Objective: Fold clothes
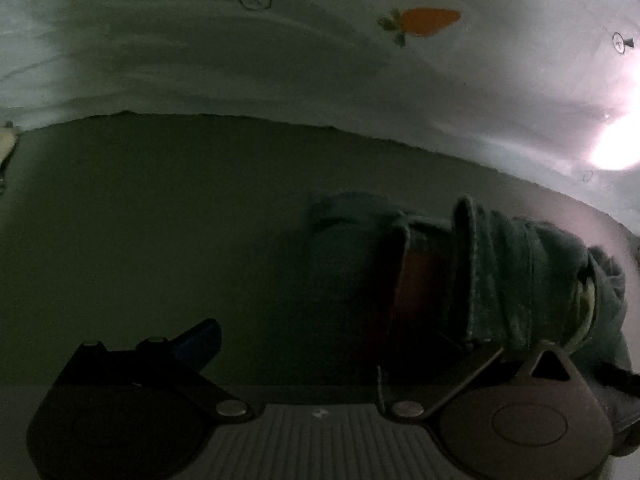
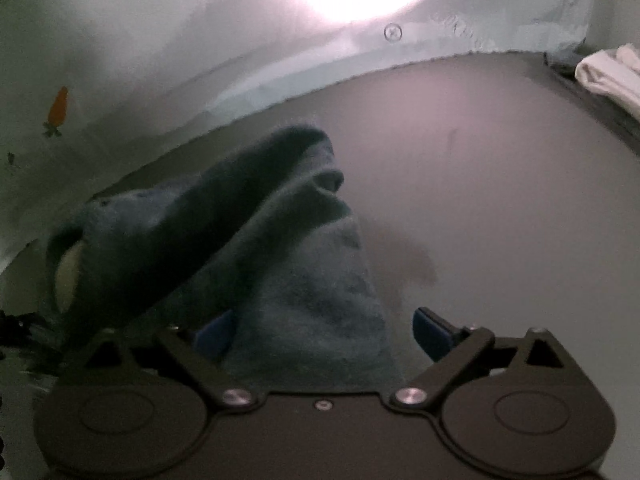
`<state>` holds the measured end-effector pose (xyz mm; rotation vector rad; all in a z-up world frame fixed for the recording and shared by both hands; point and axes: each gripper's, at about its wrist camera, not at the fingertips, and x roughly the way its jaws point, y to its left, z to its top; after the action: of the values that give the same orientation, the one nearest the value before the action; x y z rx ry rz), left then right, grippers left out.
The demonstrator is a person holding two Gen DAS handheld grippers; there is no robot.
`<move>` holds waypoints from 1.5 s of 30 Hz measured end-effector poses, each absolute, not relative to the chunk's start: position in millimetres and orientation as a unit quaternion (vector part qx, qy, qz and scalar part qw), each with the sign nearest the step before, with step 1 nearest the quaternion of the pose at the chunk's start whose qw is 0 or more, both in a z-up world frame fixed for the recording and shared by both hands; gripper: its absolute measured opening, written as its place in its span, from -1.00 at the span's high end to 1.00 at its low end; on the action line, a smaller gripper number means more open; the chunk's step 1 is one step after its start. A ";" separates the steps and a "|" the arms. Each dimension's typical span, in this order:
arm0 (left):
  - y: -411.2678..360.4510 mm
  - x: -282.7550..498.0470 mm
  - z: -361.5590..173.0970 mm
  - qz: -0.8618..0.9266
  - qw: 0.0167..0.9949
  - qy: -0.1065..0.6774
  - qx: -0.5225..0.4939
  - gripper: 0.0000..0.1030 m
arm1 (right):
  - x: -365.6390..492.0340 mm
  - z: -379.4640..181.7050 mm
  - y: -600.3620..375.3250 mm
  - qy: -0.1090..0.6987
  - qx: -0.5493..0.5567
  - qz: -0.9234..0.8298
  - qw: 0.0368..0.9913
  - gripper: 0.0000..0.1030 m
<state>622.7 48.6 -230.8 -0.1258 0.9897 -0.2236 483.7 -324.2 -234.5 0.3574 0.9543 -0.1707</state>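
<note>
The right claw (image 2: 324,336) stands wide apart, and the dark teal cloth (image 2: 280,240) lies bunched on the grey tabletop (image 2: 500,200), reaching between its fingers. The left claw (image 1: 320,344) is dim, its state I cannot tell. No readable writing shows, only a carrot print (image 1: 430,22).

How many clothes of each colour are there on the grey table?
Dark teal: 1, the crumpled garment lying between the open right hand-held gripper's blue pads.
White: 1, the folded cloth at the far right edge.
Total: 2.
</note>
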 end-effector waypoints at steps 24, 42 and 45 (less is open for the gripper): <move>37.5 660.4 -220.7 -0.035 0.887 0.434 -0.151 1.00 | 477.5 -246.9 -312.1 0.447 0.159 -0.075 0.877 -1.00; 87.4 624.3 -249.1 -0.180 0.832 0.504 -0.144 -0.81 | 516.2 -229.5 -348.8 0.462 0.173 0.014 0.870 -0.77; 74.7 619.5 -248.3 -0.192 0.836 0.503 -0.104 -0.88 | 529.6 -242.8 -363.3 0.471 0.228 0.035 0.852 -0.91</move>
<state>619.5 74.7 -248.3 -0.2193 1.0654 -0.4061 529.6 -363.3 -242.8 0.4796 0.9914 0.0731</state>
